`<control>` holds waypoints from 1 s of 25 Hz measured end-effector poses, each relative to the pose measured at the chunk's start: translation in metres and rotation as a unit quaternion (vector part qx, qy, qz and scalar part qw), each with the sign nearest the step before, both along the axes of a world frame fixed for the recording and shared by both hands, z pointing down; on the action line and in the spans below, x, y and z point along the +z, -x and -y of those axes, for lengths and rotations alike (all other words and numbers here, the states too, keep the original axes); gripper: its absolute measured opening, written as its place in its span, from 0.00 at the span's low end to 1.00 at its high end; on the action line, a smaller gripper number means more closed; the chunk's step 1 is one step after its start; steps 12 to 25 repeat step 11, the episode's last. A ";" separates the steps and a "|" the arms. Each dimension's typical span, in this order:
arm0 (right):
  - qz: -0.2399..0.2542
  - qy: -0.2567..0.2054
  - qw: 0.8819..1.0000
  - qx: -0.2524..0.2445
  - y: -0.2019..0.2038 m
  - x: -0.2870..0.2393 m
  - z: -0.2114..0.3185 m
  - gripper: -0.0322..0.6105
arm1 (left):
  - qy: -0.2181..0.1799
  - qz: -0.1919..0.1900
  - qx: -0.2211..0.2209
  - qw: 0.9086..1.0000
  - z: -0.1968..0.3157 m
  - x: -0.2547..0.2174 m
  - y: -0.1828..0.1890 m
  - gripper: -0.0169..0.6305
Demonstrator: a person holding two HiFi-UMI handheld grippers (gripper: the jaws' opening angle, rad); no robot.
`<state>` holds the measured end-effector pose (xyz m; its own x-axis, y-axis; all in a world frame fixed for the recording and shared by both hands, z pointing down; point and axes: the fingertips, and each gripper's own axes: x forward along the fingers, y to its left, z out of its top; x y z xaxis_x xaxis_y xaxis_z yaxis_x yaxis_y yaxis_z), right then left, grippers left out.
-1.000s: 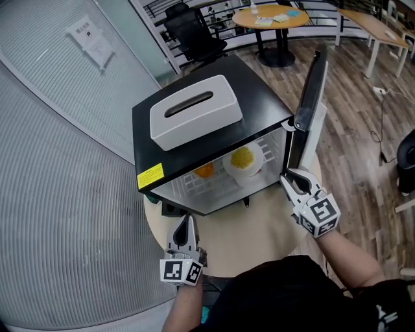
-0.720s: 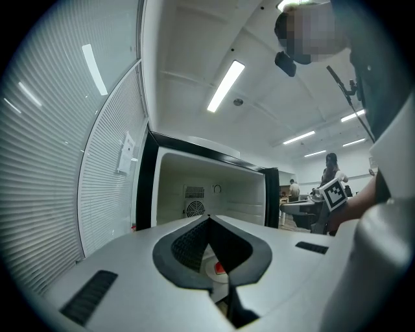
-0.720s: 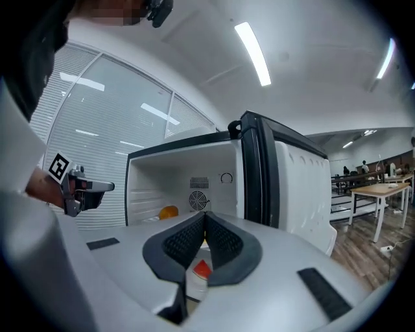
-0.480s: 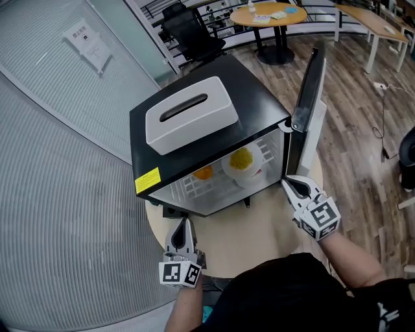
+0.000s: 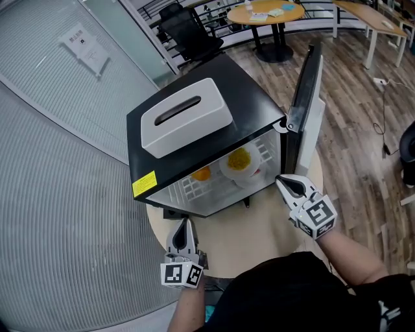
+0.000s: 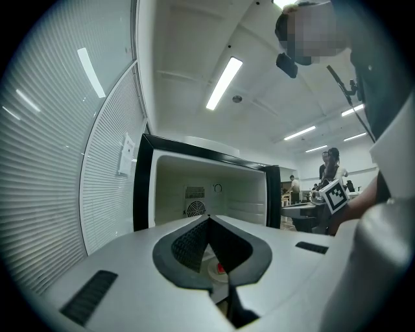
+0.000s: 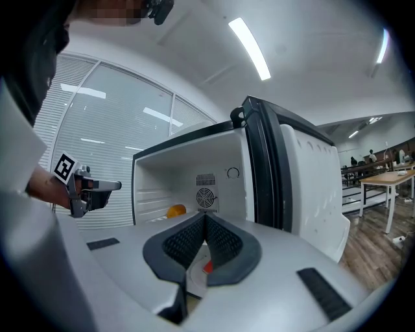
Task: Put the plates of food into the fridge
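Observation:
A small black fridge (image 5: 249,87) stands on a round table (image 5: 249,237) with its door (image 5: 303,97) swung open to the right. On its wire shelf sit a white plate of yellow food (image 5: 238,162) and, to its left, orange food (image 5: 201,173), whose plate I cannot make out. My right gripper (image 5: 283,183) is shut and empty, just in front of the opening's right side by the door hinge. Also shut and empty, my left gripper (image 5: 185,227) hangs at the table's near-left edge, pointing at the fridge. The orange food (image 7: 176,211) shows in the right gripper view.
A white tissue box (image 5: 185,117) lies on the fridge top. A ribbed glass wall (image 5: 58,194) runs along the left. Behind are an office chair (image 5: 188,29) and a round wooden table (image 5: 266,13); wood floor lies to the right.
The right gripper's jaws, slightly apart a second ago, have closed with nothing between them. It has edged a little toward the fridge opening. The left gripper has stayed put.

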<state>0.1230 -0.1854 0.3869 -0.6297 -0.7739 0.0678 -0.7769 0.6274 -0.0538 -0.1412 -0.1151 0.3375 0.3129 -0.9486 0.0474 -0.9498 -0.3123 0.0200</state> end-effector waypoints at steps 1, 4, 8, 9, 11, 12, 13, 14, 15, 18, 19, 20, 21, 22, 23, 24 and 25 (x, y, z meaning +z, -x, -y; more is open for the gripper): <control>0.001 0.000 1.000 -0.001 0.000 0.000 0.000 0.06 | 0.001 0.001 -0.002 1.000 0.000 -0.001 0.000 0.03; 0.002 -0.001 1.000 -0.004 -0.002 0.001 0.002 0.06 | 0.005 0.004 -0.008 1.000 -0.001 -0.002 -0.001 0.03; 0.007 0.008 1.000 -0.010 -0.001 0.004 -0.002 0.06 | 0.007 0.002 -0.005 1.000 -0.006 0.004 -0.003 0.03; 0.008 0.009 1.000 -0.012 -0.001 0.005 -0.004 0.06 | 0.006 0.001 -0.003 1.000 -0.006 0.003 -0.006 0.03; 0.009 0.011 1.000 -0.016 0.001 0.006 -0.007 0.06 | 0.002 0.000 0.003 1.000 -0.005 -0.003 -0.014 0.03; 0.009 0.011 1.000 -0.016 0.001 0.006 -0.007 0.06 | 0.002 0.000 0.003 1.000 -0.005 -0.003 -0.014 0.03; 0.009 0.011 1.000 -0.016 0.001 0.006 -0.007 0.06 | 0.002 0.000 0.003 1.000 -0.005 -0.003 -0.014 0.03; 0.009 0.011 1.000 -0.016 0.001 0.006 -0.007 0.06 | 0.002 0.000 0.003 1.000 -0.005 -0.003 -0.014 0.03; 0.009 0.011 1.000 -0.016 0.001 0.006 -0.007 0.06 | 0.002 0.000 0.003 1.000 -0.005 -0.003 -0.014 0.03; 0.009 0.011 1.000 -0.016 0.001 0.006 -0.007 0.06 | 0.002 0.000 0.003 1.000 -0.005 -0.003 -0.014 0.03; 0.009 0.011 1.000 -0.016 0.001 0.006 -0.007 0.06 | 0.002 0.000 0.003 1.000 -0.005 -0.003 -0.014 0.03; 0.009 0.011 1.000 -0.016 0.001 0.006 -0.007 0.06 | 0.002 0.000 0.003 1.000 -0.005 -0.003 -0.014 0.03; 0.009 0.011 1.000 -0.016 0.001 0.006 -0.007 0.06 | 0.002 0.000 0.003 1.000 -0.005 -0.003 -0.014 0.03; 0.009 0.011 1.000 -0.016 0.001 0.006 -0.007 0.06 | 0.002 0.000 0.003 1.000 -0.005 -0.003 -0.014 0.03; 0.009 0.011 1.000 -0.016 0.001 0.006 -0.007 0.06 | 0.002 0.000 0.003 1.000 -0.005 -0.003 -0.014 0.03; 0.009 0.011 1.000 -0.016 0.001 0.006 -0.007 0.06 | 0.002 0.000 0.003 1.000 -0.005 -0.003 -0.014 0.03; 0.009 0.011 1.000 -0.016 0.001 0.006 -0.007 0.06 | 0.002 0.000 0.003 1.000 -0.005 -0.003 -0.014 0.03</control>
